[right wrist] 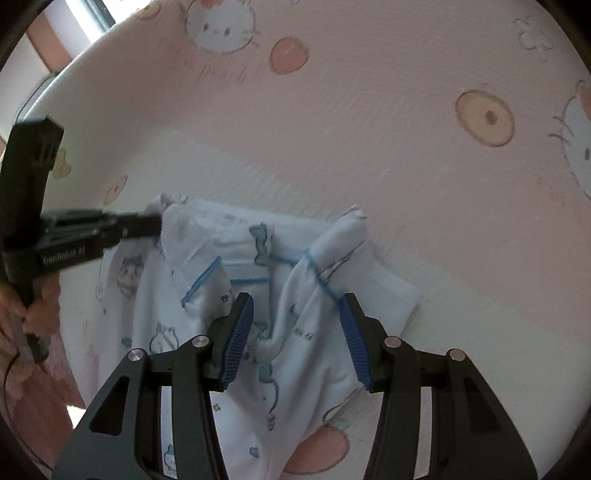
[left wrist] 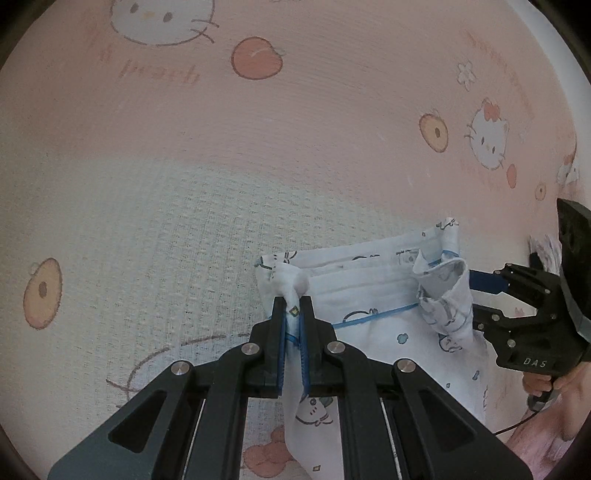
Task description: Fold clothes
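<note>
The light is soft and even daylight, a little dim, with a pink cast over the whole bedsheet. In the right wrist view a bright window shows at the top left corner, slightly overexposed. A large pale shadow lies on the sheet in both views. The fisheye lens bends everything near the edges, and a dark round border closes each picture. The right wrist view is softly blurred; the left wrist view is sharper. There is no strong glare.
</note>
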`<state>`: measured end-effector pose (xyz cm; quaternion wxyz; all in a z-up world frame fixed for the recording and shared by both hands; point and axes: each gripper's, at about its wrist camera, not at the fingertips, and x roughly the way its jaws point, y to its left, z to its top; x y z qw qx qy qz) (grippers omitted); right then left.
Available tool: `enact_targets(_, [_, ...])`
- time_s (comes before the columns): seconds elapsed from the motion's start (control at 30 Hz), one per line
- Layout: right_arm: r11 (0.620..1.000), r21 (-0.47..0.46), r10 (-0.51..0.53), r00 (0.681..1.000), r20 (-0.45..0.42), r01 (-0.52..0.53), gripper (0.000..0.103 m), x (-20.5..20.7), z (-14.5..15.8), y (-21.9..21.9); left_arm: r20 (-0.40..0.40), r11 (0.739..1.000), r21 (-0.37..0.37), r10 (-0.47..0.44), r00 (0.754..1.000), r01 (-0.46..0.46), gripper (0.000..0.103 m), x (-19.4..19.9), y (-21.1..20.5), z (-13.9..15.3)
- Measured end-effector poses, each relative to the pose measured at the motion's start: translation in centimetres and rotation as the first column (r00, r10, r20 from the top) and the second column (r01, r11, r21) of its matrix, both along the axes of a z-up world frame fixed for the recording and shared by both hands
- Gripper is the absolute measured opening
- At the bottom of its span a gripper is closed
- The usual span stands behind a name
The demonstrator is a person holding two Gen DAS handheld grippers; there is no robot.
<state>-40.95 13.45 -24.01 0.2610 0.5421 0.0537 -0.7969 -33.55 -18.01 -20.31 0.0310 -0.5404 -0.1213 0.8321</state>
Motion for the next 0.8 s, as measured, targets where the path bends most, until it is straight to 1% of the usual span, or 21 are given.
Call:
enact_targets(0.23, [0.993,0.109,-0.046,0.999,0.015,0.044,0.050,0.0,-0.7,1.9,-0.007,0.999,-0.040,-0.010,1.000,0.009,0.007,-0.5,1.4,-0.5])
enact_targets(0.27, [0.991,0.124,-0.053,0.998,0.017,0.051,0.048,0.0,-0.8,2.2,-0.010,0.999,-0.053,-0.013,1.000,0.013,0.007,-0.5,1.5,-0.5])
enact_targets(0.33, [0.987,0.142,-0.084,0.996,0.034,0.079,0.047,-0.2,-0.7,4.0,-0.005,0.997,-0.079,-0.021,1.000,0.021,0.007,-0.5,1.7,-0.7])
enact_targets(0.37, [0.984,0.148,-0.103,0.994,0.045,0.095,0.055,-0.4,-0.5,5.0,0.005,0.996,-0.084,-0.019,1.000,0.019,0.007,-0.6,1.7,-0.9])
enact_targets(0.43, [0.978,0.163,-0.139,0.988,0.065,0.127,0.060,-0.7,-0.3,7.2,0.014,0.996,-0.084,-0.014,1.000,0.015,0.007,-0.8,1.7,-1.2])
enact_targets(0.6, [0.958,0.201,-0.231,0.966,0.114,0.205,0.061,-1.4,0.4,12.4,0.011,0.997,-0.073,-0.010,1.000,0.011,0.007,-0.8,1.7,-1.3])
enact_targets(0.63, [0.956,0.196,-0.245,0.962,0.120,0.219,0.062,-1.5,0.8,13.2,0.010,0.997,-0.074,-0.011,1.000,0.012,0.007,-0.8,1.8,-1.3])
enact_targets(0.7, [0.958,0.180,-0.245,0.964,0.103,0.224,0.063,-1.2,2.1,14.1,0.006,0.997,-0.075,-0.013,1.000,0.014,0.007,-0.8,1.9,-1.3])
enact_targets(0.8, [0.965,0.169,-0.211,0.976,0.056,0.199,0.063,-0.3,4.0,14.8,0.001,0.997,-0.071,-0.014,1.000,0.014,0.007,-0.9,2.0,-1.2])
